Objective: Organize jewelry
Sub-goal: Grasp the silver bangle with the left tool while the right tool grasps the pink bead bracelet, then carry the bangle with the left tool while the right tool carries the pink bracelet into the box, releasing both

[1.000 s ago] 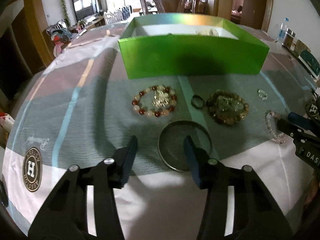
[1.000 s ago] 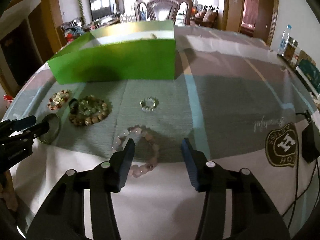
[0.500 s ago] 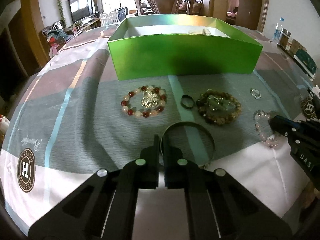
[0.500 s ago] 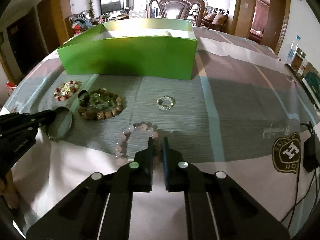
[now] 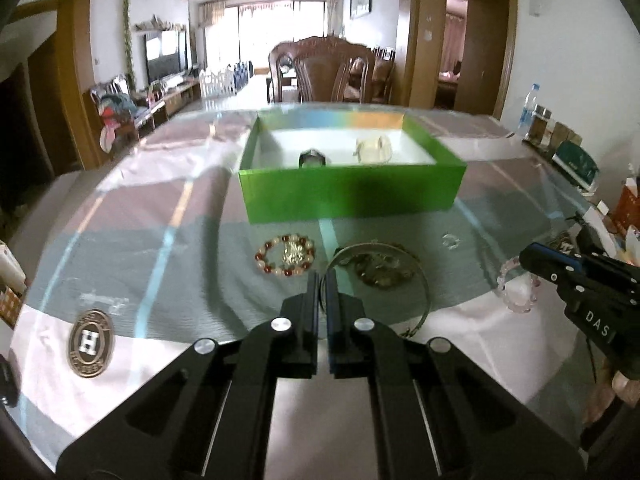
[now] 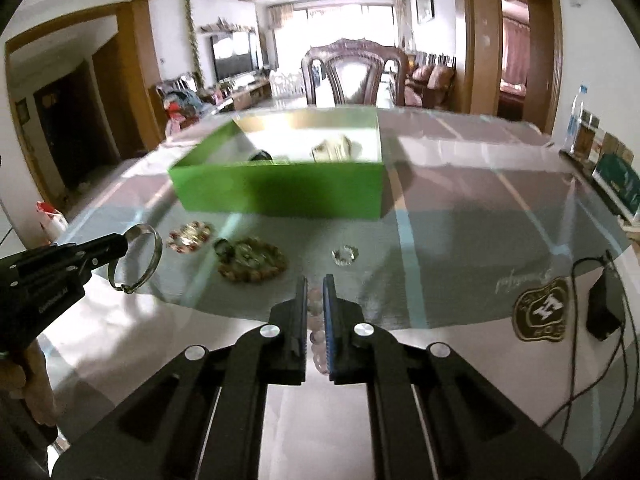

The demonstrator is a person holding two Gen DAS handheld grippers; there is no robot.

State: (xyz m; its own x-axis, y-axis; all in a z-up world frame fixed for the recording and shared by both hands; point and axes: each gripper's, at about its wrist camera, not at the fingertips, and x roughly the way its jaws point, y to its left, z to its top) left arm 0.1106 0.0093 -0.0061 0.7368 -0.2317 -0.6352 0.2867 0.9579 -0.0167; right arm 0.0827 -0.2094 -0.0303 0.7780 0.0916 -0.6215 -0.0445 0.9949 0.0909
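My left gripper (image 5: 322, 280) is shut on a silver bangle (image 5: 422, 280) and holds it lifted above the cloth; it also shows in the right wrist view (image 6: 154, 250). My right gripper (image 6: 316, 284) is shut on a pink bead bracelet (image 6: 316, 322), which hangs from the jaws in the left wrist view (image 5: 516, 290). An open green box (image 5: 352, 190) stands beyond, holding a dark ring (image 5: 312, 158) and a cream bracelet (image 5: 374, 148). On the cloth lie a red-and-white bead bracelet (image 5: 286, 256), a brown bead bracelet (image 6: 254, 260) and a small clear ring (image 6: 345, 256).
A patterned cloth (image 5: 160, 240) covers the table. A black adapter with cable (image 6: 604, 312) lies at the right. Bottles and boxes (image 5: 560, 140) stand along the far right edge. A carved chair (image 5: 328, 68) stands behind the table.
Both grippers went from open to shut, the left on the bangle and the right on the pink bracelet. Both have since risen, lifting their pieces off the cloth.
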